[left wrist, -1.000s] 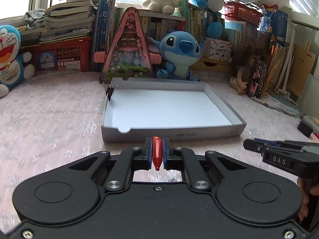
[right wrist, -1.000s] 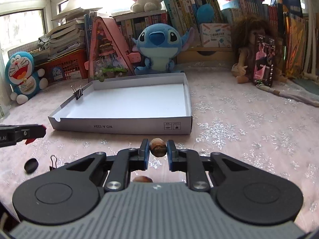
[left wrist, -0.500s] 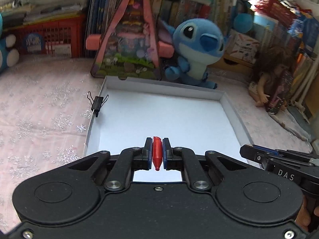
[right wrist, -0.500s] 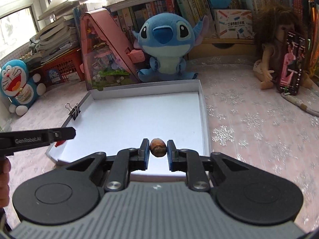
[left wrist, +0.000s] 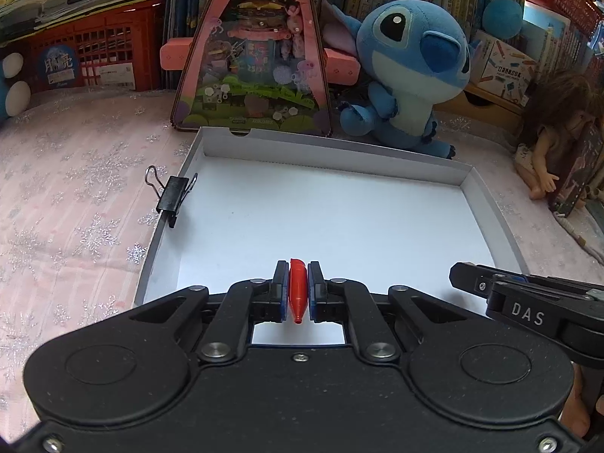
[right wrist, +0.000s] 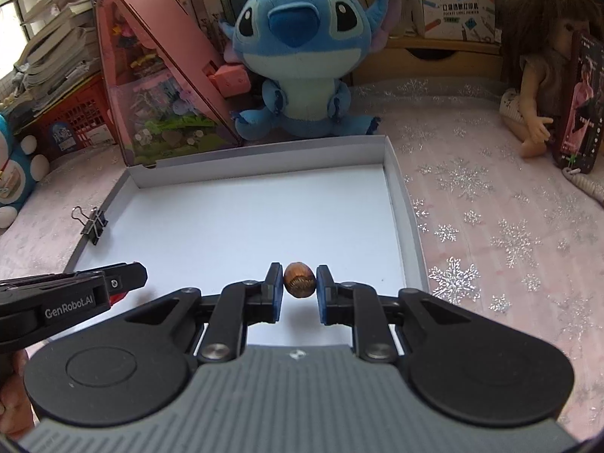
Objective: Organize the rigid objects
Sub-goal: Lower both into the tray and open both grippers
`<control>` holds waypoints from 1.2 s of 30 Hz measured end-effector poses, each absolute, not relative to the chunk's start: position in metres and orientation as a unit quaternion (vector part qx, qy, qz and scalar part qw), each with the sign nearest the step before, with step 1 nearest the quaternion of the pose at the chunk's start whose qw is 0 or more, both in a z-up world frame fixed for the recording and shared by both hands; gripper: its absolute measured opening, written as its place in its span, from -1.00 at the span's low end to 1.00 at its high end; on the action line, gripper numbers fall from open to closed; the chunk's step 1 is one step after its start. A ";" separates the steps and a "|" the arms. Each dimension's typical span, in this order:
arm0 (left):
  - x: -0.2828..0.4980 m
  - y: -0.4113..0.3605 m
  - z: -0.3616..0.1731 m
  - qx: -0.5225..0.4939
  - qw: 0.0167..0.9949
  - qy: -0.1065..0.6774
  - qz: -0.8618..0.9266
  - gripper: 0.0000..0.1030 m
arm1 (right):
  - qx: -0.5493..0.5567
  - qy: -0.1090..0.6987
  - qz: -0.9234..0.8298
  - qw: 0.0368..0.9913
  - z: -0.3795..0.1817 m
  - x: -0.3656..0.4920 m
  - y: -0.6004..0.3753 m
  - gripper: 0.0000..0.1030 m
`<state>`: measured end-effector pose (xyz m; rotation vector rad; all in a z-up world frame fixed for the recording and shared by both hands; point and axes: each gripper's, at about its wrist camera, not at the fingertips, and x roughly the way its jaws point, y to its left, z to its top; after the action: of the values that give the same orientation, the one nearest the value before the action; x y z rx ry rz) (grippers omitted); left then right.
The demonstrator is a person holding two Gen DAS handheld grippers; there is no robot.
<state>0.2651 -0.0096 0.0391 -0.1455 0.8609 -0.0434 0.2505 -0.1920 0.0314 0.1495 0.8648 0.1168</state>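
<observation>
My left gripper (left wrist: 297,288) is shut on a small red pointed piece (left wrist: 296,290) and hovers over the near part of a shallow white box lid (left wrist: 487,196). My right gripper (right wrist: 299,288) is shut on a brown nut (right wrist: 299,279), also above the lid's (right wrist: 400,188) white floor near its front. Each gripper shows from the side in the other's view, the right one (left wrist: 528,302) and the left one (right wrist: 71,294). A black binder clip (left wrist: 171,194) is clamped on the lid's left wall and also shows in the right wrist view (right wrist: 92,222).
A Stitch plush (right wrist: 298,56) and a pink triangular toy house (left wrist: 256,49) stand just behind the lid. A doll (right wrist: 540,87) sits at the right, a red crate (left wrist: 94,53) at the back left. Pink snowflake cloth (right wrist: 490,226) covers the table.
Both grippers have moved forward from in front of the lid to above its floor, each still holding its object.
</observation>
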 end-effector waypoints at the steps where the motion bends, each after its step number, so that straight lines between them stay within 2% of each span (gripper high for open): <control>1: 0.266 -0.011 0.038 -0.069 0.906 0.417 -0.021 -0.83 | 0.072 0.420 0.054 0.903 0.029 0.252 -0.192 -0.56; 21: 0.265 -0.020 0.027 -0.027 0.913 0.407 -0.022 -0.80 | 0.042 0.416 0.051 0.907 0.023 0.254 -0.188 -0.56; 24: 0.263 -0.021 0.028 -0.027 0.914 0.405 -0.022 -0.72 | 0.044 0.411 0.051 0.909 0.025 0.252 -0.188 -0.45; 25: 0.263 -0.021 0.029 -0.026 0.914 0.403 -0.022 -0.63 | 0.045 0.407 0.051 0.911 0.026 0.250 -0.188 -0.41; 26: 0.262 -0.021 0.031 -0.024 0.915 0.401 -0.021 -0.45 | 0.044 0.403 0.051 0.913 0.028 0.248 -0.188 -0.23; 27: 0.260 -0.021 0.033 -0.022 0.918 0.396 -0.019 -0.34 | 0.042 0.398 0.052 0.915 0.030 0.246 -0.188 -0.14; 28: 0.257 -0.022 0.035 -0.019 0.921 0.389 -0.017 -0.18 | 0.039 0.393 0.052 0.917 0.033 0.244 -0.188 -0.12; 30: 0.251 -0.022 0.040 -0.013 0.926 0.377 -0.016 -0.10 | 0.034 0.382 0.054 0.922 0.039 0.239 -0.189 -0.06; 32: 0.245 -0.021 0.046 -0.012 0.928 0.371 -0.021 0.09 | 0.029 0.370 0.056 0.927 0.044 0.233 -0.189 0.16; 36: 0.225 -0.018 0.056 -0.008 0.936 0.350 -0.032 0.24 | 0.016 0.345 0.063 0.936 0.055 0.214 -0.190 0.33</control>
<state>0.2255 -0.0177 0.0563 -0.0168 0.7157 -0.0658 0.2140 -0.1902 0.0546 0.0337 0.7056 0.1297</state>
